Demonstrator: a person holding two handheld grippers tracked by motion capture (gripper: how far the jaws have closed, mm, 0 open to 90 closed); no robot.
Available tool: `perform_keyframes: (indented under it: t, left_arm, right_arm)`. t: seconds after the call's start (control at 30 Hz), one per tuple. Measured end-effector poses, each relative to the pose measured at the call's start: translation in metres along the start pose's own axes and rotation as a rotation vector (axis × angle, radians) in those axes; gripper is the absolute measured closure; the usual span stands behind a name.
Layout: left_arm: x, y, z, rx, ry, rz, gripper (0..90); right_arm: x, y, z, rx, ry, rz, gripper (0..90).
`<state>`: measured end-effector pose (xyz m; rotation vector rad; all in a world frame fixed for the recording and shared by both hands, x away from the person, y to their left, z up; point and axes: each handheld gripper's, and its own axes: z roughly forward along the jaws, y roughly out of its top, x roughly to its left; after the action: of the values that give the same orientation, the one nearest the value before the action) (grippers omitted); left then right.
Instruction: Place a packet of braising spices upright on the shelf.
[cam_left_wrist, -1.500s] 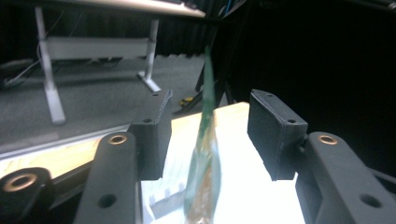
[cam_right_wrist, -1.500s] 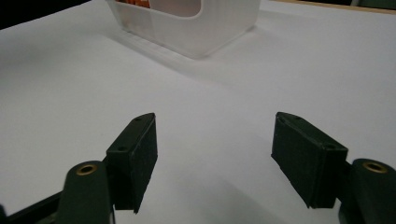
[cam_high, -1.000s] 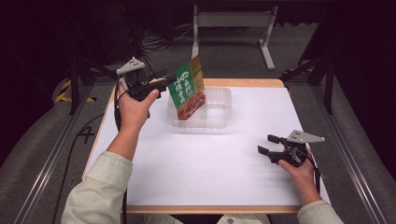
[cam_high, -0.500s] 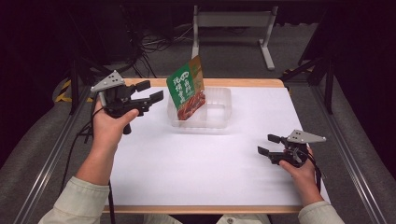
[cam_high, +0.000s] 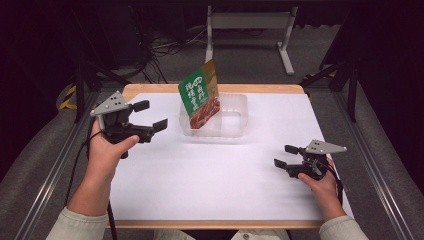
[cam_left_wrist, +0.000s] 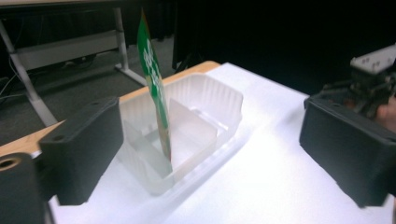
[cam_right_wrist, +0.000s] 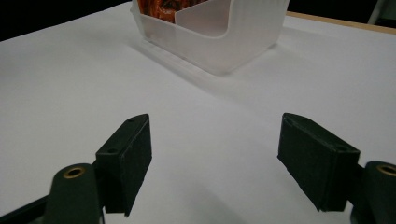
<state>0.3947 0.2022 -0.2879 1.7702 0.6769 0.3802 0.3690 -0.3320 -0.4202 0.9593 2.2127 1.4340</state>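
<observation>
**Packet left standing in the tray, both grippers empty**

The green snack packet (cam_high: 200, 97) was seen upright, leaning slightly, in the left compartment of the clear plastic tray (cam_high: 235, 125) near the far edge of the table (cam_high: 200, 185). In the left gripper view the packet (cam_left_wrist: 154, 88) was seen edge-on, set against the tray's inner divider. The left gripper (cam_high: 150, 116) was held above the table just to the left of the tray, its jaws spread wide and nothing between them. The right gripper (cam_high: 285, 156) was rested low on the table, well apart from the tray, likewise wide open and empty.

The placing step was judged complete, with the release made. The next move was judged to call for little: the left gripper to be carried clear without the packet being brushed, since a touch could tip it over.
</observation>
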Motion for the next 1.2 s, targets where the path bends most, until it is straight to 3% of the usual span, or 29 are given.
perform_keyframes:
  t: [0.33, 0.5, 0.73, 0.87, 0.97, 1.03, 1.1, 1.2]
  left_arm:
    - [-0.001, -0.015, -0.011, -0.001, -0.025, 0.006, 2.7]
    - [-0.004, -0.026, -0.013, 0.01, -0.046, 0.034, 1.8]
    - [-0.005, -0.048, -0.012, 0.001, -0.049, 0.002, 1.8]
    - [-0.005, -0.062, -0.013, 0.0, -0.095, 0.09, 1.1]
    - [-0.008, -0.072, -0.013, -0.009, -0.156, 0.115, 0.7]
    - [-0.01, -0.076, -0.013, -0.015, -0.169, 0.121, 0.5]
    - [-0.011, -0.087, -0.01, 0.01, -0.18, 0.137, 0.6]
    - [-0.012, -0.096, -0.008, 0.024, -0.174, 0.117, 0.7]
  right_arm:
    - [0.001, 0.0, 0.001, 0.004, 0.014, -0.007, 24.0]
    - [0.002, -0.001, 0.002, 0.007, 0.024, -0.019, 22.6]
    - [0.005, -0.002, 0.004, 0.005, 0.045, -0.05, 16.8]
    - [0.008, -0.002, 0.005, -0.007, 0.065, -0.073, 12.7]
    - [0.009, -0.002, 0.005, -0.008, 0.077, -0.098, 11.8]
    - [0.009, -0.002, 0.005, -0.004, 0.082, -0.1, 11.5]
    - [0.008, -0.002, 0.005, 0.01, 0.102, -0.097, 11.2]
    - [0.007, -0.002, 0.004, 0.013, 0.134, -0.091, 10.1]
